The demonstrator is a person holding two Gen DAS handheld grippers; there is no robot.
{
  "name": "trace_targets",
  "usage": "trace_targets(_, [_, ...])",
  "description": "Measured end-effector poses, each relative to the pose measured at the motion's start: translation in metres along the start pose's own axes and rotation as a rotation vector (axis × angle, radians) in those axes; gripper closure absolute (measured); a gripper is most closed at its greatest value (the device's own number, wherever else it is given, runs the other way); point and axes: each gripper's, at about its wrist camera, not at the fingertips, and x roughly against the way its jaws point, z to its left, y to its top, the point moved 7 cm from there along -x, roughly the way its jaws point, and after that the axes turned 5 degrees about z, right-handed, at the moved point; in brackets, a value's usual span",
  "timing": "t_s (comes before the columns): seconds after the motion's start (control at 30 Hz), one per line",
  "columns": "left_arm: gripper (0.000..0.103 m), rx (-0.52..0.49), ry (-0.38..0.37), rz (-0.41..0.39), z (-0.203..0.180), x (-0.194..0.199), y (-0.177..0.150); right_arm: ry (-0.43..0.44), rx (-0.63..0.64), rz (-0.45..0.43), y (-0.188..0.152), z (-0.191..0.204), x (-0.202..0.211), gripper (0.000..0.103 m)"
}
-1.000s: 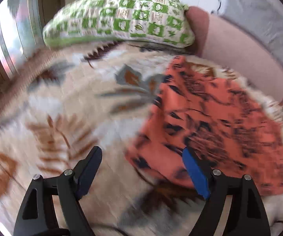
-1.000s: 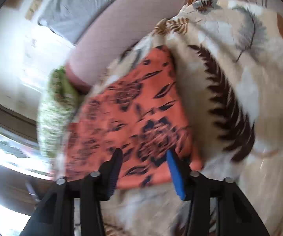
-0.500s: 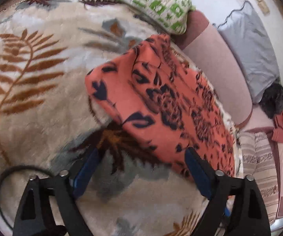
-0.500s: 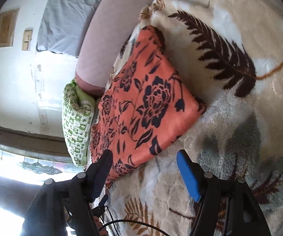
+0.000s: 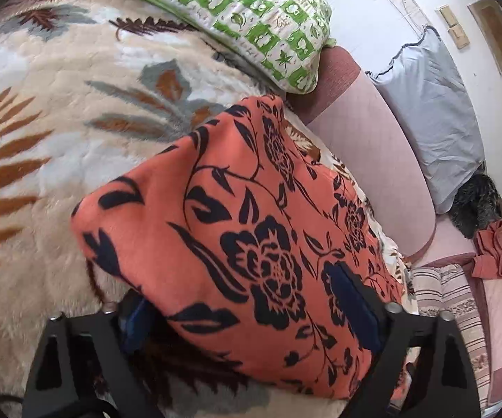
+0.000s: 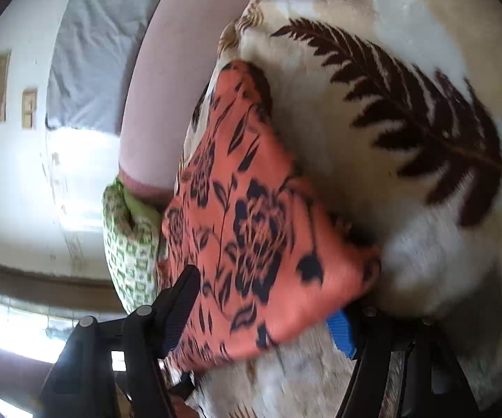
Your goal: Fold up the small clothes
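Note:
A folded orange garment with black flowers (image 5: 251,230) lies on a fuzzy cream blanket with leaf prints (image 5: 59,132). My left gripper (image 5: 244,313) straddles its near edge. One finger (image 5: 136,317) is tucked under the cloth and the other (image 5: 352,306) lies over it. Its jaws are closing, and the pads stand apart from the cloth. In the right wrist view the garment (image 6: 251,209) fills the middle. My right gripper (image 6: 261,317) stands open around the near corner, with the dark finger (image 6: 181,303) on top and the blue pad (image 6: 341,331) below.
A green-and-white checked pillow (image 5: 251,24) lies beyond the garment. A pink bolster (image 5: 372,160) and a grey pillow (image 5: 432,111) line the wall side. A striped cushion (image 5: 442,296), a dark bundle and a rust cloth (image 5: 494,250) sit at the right. A bright window (image 6: 14,331) shows low on the left.
Both grippers have come down and forward onto the orange garment. Half a second ago their fingers were just short of it; now its edge lies between the jaws of each.

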Motion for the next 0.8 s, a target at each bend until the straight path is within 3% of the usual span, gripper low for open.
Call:
trace_targets(0.03, [0.031, -0.004, 0.015, -0.004, 0.001, -0.002, 0.001, -0.006, 0.003, -0.018, 0.004, 0.002, -0.003, 0.032])
trace_targets(0.07, [0.056, -0.006, 0.042, -0.009, 0.003, -0.005, 0.003, -0.009, 0.016, -0.036, 0.007, 0.005, -0.006, 0.03])
trace_targets(0.1, [0.07, -0.008, 0.049, -0.005, 0.004, -0.009, 0.004, -0.012, 0.025, -0.045, 0.009, 0.007, -0.008, 0.03])
trace_targets(0.13, [0.071, -0.004, 0.046, 0.002, 0.007, -0.011, 0.004, -0.015, 0.038, -0.06, 0.011, 0.009, -0.009, 0.031])
trace_targets(0.2, [0.076, -0.005, 0.04, -0.011, 0.007, -0.012, 0.004, 0.0, 0.084, -0.102, 0.016, 0.015, -0.008, 0.05])
trace_targets(0.23, [0.077, -0.021, 0.045, -0.013, 0.005, -0.013, 0.004, -0.011, 0.107, -0.107, 0.019, 0.017, -0.011, 0.074])
trace_targets(0.33, [0.082, -0.056, 0.039, -0.032, -0.002, -0.008, 0.004, -0.043, 0.131, -0.104, 0.024, 0.016, -0.017, 0.074])
trace_targets(0.43, [0.084, -0.094, 0.035, -0.059, -0.01, 0.005, 0.003, -0.1, 0.257, -0.145, 0.017, 0.036, -0.009, 0.076])
trace_targets(0.5, [0.084, -0.11, 0.02, -0.069, -0.016, 0.017, -0.003, -0.089, 0.305, -0.168, 0.011, 0.048, -0.002, 0.076])
trace_targets(0.6, [0.084, -0.134, 0.024, -0.08, -0.018, 0.043, -0.025, -0.061, 0.312, -0.17, 0.002, 0.054, 0.015, 0.076])
trace_targets(0.7, [0.084, -0.138, 0.046, -0.101, -0.01, 0.073, -0.047, -0.084, 0.311, -0.149, -0.013, 0.049, 0.034, 0.076])
trace_targets(0.8, [0.083, -0.129, 0.11, -0.04, 0.006, 0.075, -0.072, -0.147, 0.295, -0.117, -0.018, 0.032, 0.041, 0.076])
